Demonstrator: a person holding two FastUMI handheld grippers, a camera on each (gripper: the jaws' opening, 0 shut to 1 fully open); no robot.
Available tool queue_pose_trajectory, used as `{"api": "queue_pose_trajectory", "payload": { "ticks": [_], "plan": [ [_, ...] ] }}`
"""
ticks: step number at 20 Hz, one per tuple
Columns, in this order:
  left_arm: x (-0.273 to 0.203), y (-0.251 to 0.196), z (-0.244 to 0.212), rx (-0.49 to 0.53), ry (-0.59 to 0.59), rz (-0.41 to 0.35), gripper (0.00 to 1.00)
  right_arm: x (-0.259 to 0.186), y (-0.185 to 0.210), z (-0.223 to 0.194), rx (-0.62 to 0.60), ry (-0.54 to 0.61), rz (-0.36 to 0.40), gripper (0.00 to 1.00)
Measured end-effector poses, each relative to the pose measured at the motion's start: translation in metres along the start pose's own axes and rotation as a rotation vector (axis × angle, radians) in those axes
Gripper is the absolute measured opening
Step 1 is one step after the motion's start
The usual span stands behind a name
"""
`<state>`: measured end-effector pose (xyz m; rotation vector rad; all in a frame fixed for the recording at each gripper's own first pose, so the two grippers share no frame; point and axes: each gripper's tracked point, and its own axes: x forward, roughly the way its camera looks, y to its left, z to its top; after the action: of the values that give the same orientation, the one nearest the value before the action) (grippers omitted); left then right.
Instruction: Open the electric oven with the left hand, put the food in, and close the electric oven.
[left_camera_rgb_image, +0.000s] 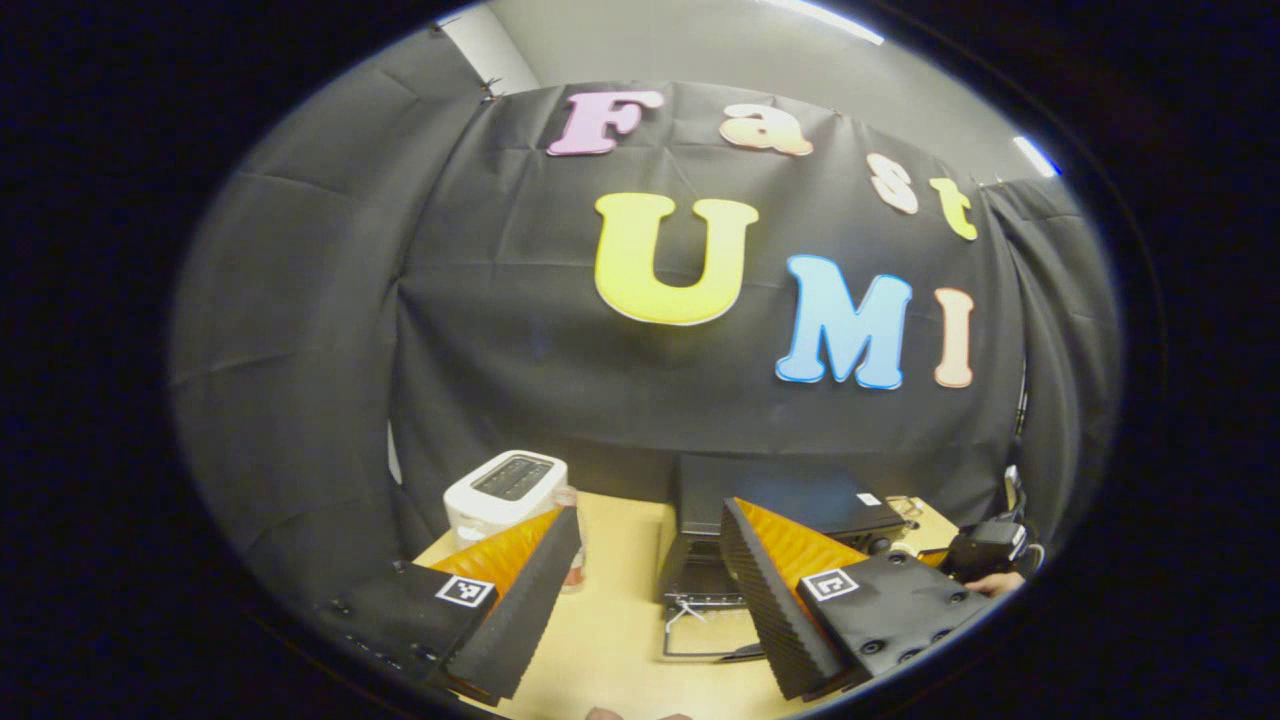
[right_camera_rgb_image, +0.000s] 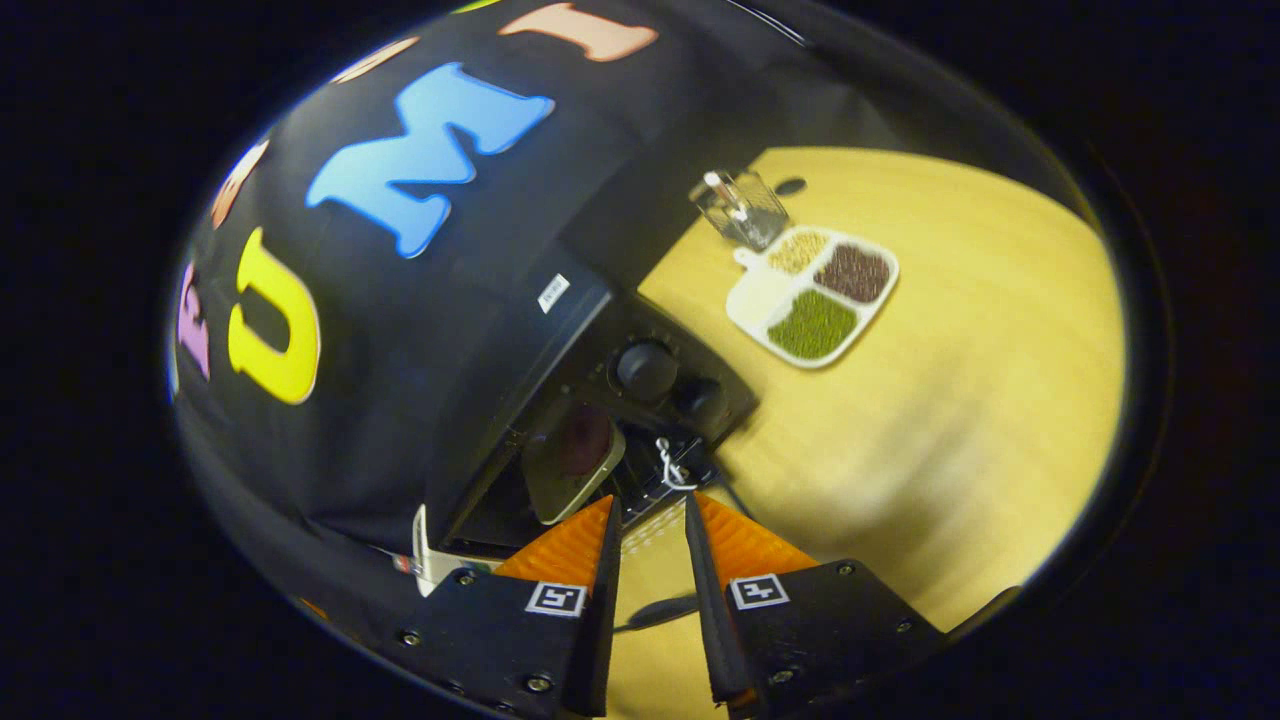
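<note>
The black electric oven (left_camera_rgb_image: 790, 495) stands at the back of the wooden table with its door (left_camera_rgb_image: 700, 628) folded down flat. My left gripper (left_camera_rgb_image: 650, 512) hangs open and wide in front of it, holding nothing. In the right gripper view the oven (right_camera_rgb_image: 560, 330) appears tilted, with two knobs (right_camera_rgb_image: 645, 368) beside the opening. A pale plate of dark food (right_camera_rgb_image: 572, 462) rests inside the cavity. My right gripper (right_camera_rgb_image: 650, 508) is just outside the opening over the lowered door (right_camera_rgb_image: 655, 490), its fingers a narrow gap apart with nothing between them.
A white toaster (left_camera_rgb_image: 505, 492) and a small bottle (left_camera_rgb_image: 572, 560) stand left of the oven. A hand (left_camera_rgb_image: 995, 582) with the other gripper is at the right edge. A divided tray of grains (right_camera_rgb_image: 815, 295) and a clear glass container (right_camera_rgb_image: 745, 205) sit further along the table (right_camera_rgb_image: 950, 420).
</note>
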<state>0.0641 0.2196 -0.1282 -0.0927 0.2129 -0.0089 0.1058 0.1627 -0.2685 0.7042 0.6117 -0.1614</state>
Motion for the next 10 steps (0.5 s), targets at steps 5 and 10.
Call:
{"api": "queue_pose_trajectory", "payload": {
  "ticks": [5, 10],
  "plan": [
    [0.005, -0.073, 0.001, 0.042, -0.003, -0.083, 1.0, -0.074, 0.015, 0.092, -0.36, -0.262, 0.054, 0.38],
    [-0.005, -0.138, 0.004, 0.057, -0.031, -0.121, 1.0, -0.14, 0.05, 0.146, -0.611, -0.498, 0.129, 0.38]
  ]
}}
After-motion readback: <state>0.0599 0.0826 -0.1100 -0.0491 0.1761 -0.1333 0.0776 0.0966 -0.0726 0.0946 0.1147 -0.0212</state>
